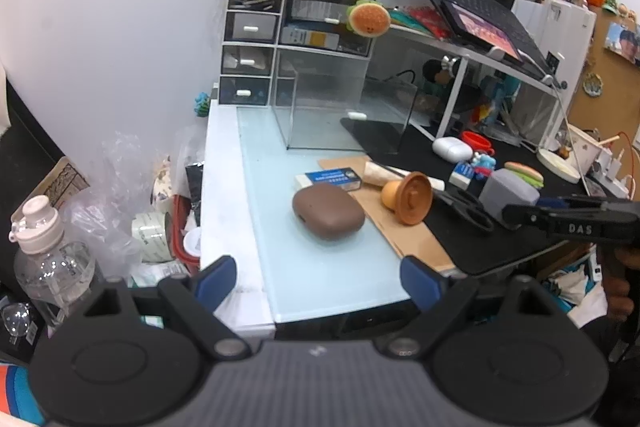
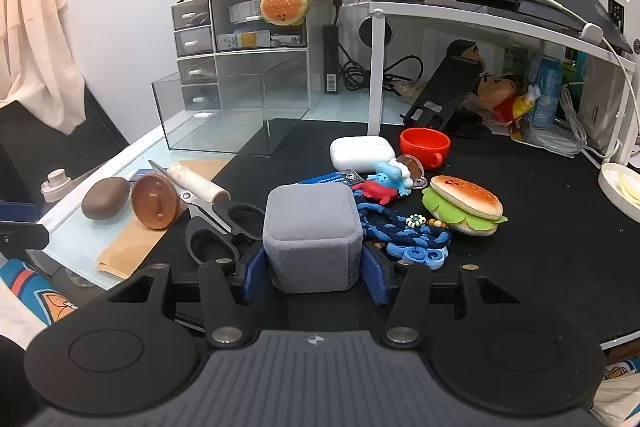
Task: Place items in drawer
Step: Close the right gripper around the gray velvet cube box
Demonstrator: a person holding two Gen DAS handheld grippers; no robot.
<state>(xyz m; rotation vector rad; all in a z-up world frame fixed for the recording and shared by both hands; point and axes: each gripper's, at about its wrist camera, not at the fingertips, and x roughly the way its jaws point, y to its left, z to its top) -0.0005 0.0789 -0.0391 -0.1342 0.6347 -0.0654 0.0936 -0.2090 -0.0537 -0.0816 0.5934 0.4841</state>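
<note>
A grey velvet box [image 2: 312,231] stands on the black mat, and my right gripper [image 2: 314,277] is shut on it, one blue pad on each side. The left wrist view shows the same grey box [image 1: 508,193] clamped by the right gripper [image 1: 520,215]. My left gripper [image 1: 318,283] hangs open over the desk's near edge, nothing between its fingers, a little short of a brown rounded case [image 1: 328,211]. The clear drawer [image 2: 216,95] is pulled out of the organiser [image 1: 248,43] and holds nothing I can see; its front wall [image 1: 344,115] faces the mat.
Scissors [image 2: 224,227], an orange wooden toy [image 2: 154,201], a white earbud case [image 2: 362,153], a red cup [image 2: 424,145], a burger toy [image 2: 464,203] and a blue braided cord [image 2: 400,227] crowd the mat. A white shelf leg [image 2: 374,71] stands right of the drawer.
</note>
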